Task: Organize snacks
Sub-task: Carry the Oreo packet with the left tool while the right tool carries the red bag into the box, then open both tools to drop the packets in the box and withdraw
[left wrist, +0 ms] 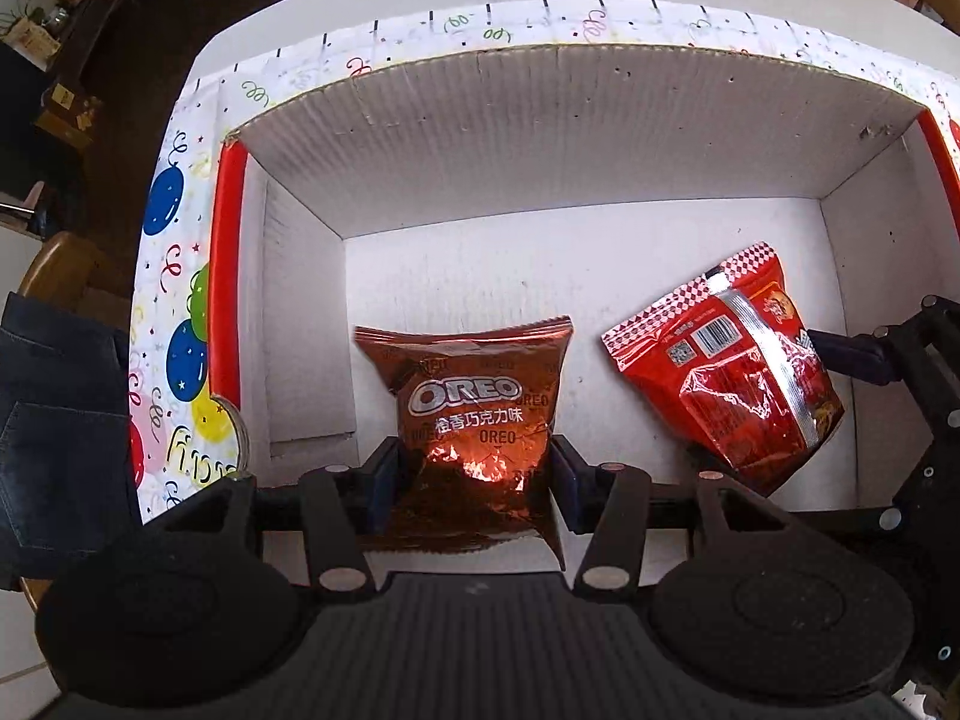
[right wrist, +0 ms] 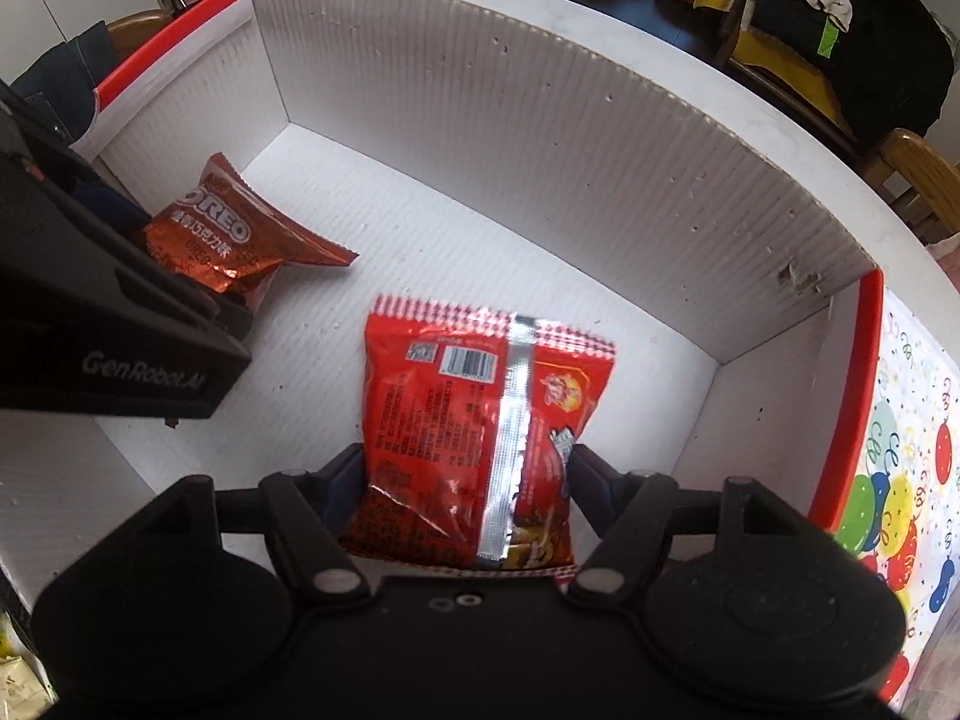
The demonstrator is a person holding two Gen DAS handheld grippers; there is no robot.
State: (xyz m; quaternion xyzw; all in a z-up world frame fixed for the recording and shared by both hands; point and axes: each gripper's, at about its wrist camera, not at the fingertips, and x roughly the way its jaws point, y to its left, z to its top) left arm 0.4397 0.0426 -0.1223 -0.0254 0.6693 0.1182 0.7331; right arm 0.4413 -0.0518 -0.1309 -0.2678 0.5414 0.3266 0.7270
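Left fingers pinch Oreo packet, white box floor bare beyond.

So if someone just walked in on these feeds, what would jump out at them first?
Two shiny snack packs held inside a white corrugated box: the left tool pinches a brown Oreo packet near the box's left side, while the right tool grips a red packet, barcode side up, toward the right. Next would be the balloon-patterned outer flaps with red edging around the rim.
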